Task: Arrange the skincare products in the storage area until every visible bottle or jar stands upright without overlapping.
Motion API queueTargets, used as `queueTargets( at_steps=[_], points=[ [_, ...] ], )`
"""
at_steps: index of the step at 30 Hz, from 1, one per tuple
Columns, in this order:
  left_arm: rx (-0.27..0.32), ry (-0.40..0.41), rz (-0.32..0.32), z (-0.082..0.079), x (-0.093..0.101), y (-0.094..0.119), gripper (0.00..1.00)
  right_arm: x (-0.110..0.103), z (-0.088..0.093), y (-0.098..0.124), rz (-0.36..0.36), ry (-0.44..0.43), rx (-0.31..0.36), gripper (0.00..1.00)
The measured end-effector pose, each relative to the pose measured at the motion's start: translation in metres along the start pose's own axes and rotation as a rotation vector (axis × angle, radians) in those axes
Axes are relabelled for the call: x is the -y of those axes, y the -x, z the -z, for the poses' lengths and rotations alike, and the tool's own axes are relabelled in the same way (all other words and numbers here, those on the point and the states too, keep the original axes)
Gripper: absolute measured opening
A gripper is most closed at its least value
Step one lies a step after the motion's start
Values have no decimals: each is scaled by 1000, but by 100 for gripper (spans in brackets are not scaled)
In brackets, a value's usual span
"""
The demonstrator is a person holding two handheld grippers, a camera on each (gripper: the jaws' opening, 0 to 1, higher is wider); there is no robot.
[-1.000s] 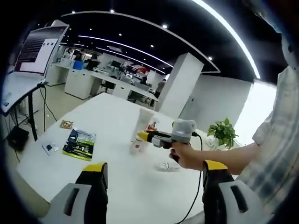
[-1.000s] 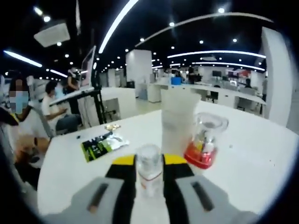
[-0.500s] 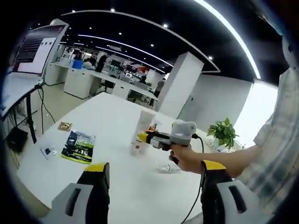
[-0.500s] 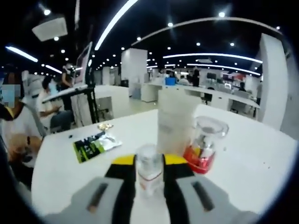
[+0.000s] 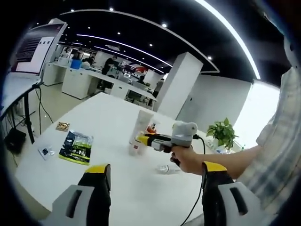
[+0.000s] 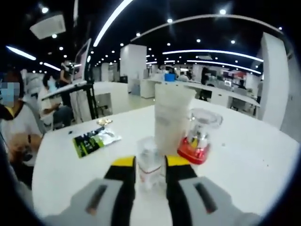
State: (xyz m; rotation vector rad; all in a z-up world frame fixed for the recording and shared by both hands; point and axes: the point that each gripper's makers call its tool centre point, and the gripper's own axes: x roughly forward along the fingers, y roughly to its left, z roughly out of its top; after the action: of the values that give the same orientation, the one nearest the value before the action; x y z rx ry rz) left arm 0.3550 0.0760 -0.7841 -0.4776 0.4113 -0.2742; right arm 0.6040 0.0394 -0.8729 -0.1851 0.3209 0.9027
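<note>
The desk is white. The tube is white too. The jar is clear with a red bottom. The packet is green and black.

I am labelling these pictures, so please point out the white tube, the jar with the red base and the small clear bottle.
white tube (image 6: 170,117), right gripper view, middle of body
red-based jar (image 6: 199,137), right gripper view, clear wall
small clear bottle (image 6: 149,162), right gripper view, its body

No words or numbers can be read here. The green packet on the white table has print, and so does the small bottle, but it is all too blurry.
</note>
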Motion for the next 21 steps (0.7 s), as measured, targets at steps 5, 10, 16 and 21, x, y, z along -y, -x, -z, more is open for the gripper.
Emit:
queueTargets(
  at_steps=[5, 10, 16, 21],
  points=[
    [-23, -8, -5, 7, -1, 0, 80, -3, 1, 0, -15, -4, -4, 24],
    [-20, 9, -3, 7, -2, 3, 80, -2, 10, 3, -9, -53, -29, 25],
    [-15, 31, -4, 9, -5, 4, 80, -3, 44, 10, 4, -172, -162, 24],
    [-26, 41, 3, 14, -4, 6, 79, -18, 68, 3, -34, -301, -259, 19]
  ],
)
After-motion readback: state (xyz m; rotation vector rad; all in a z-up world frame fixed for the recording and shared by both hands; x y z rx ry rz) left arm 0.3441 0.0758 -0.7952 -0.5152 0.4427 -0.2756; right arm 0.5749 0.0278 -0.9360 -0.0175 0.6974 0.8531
